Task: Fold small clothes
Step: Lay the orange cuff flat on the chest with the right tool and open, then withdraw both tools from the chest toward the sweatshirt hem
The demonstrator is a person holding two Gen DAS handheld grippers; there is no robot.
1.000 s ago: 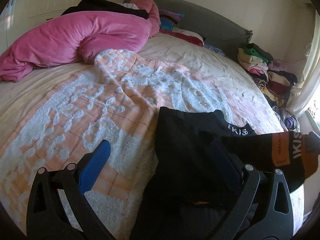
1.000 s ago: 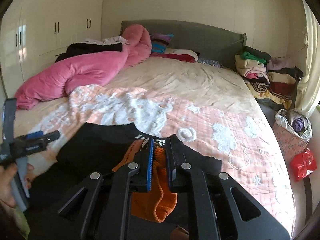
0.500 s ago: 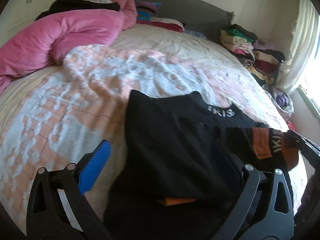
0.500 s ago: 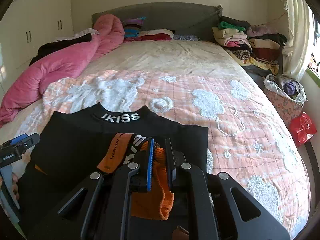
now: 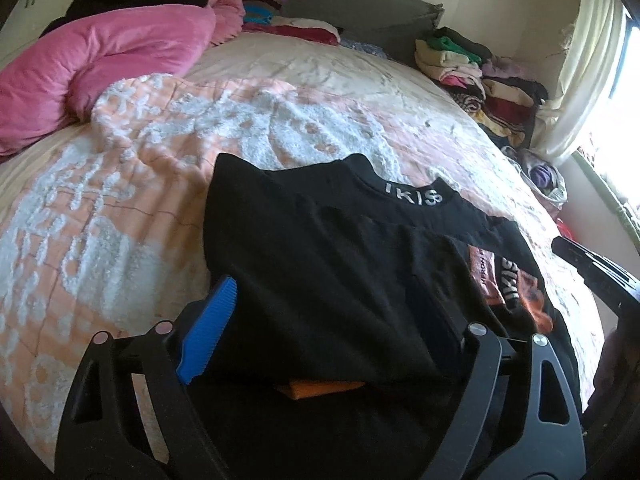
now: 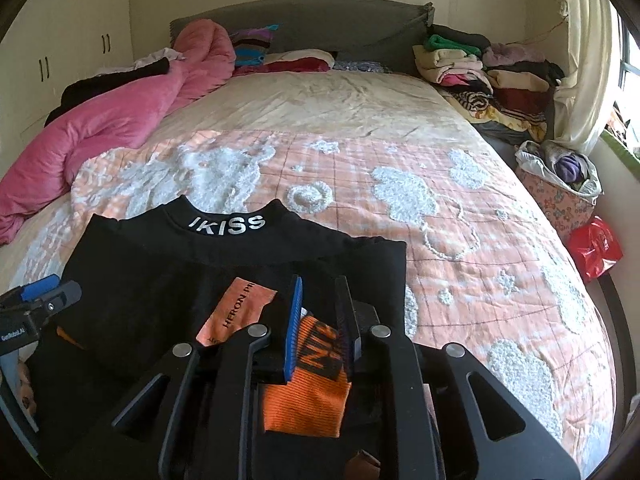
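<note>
Black top [image 6: 168, 288] lies flat, collar toward the headboard [image 6: 320, 24]; my right tool [image 6: 320, 320] tilts down, opening off its orange cuff [image 6: 308, 396]; left tool [image 5: 332, 320] wide, closing astride its hem.

Left wrist view: low and close over the black top [image 5: 320, 264], facing the headboard [image 5: 360, 4].
Right wrist view: same direction, from the right.
Shared: top, bed [image 6: 320, 100], clothes pile [image 6: 480, 68].

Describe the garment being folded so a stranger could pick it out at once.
Start at the bed and find its peach-and-white quilt. At the quilt's near end lies a black top. Unlike the far clothes stack, it has white IKISS collar lettering and an orange cuff.
</note>
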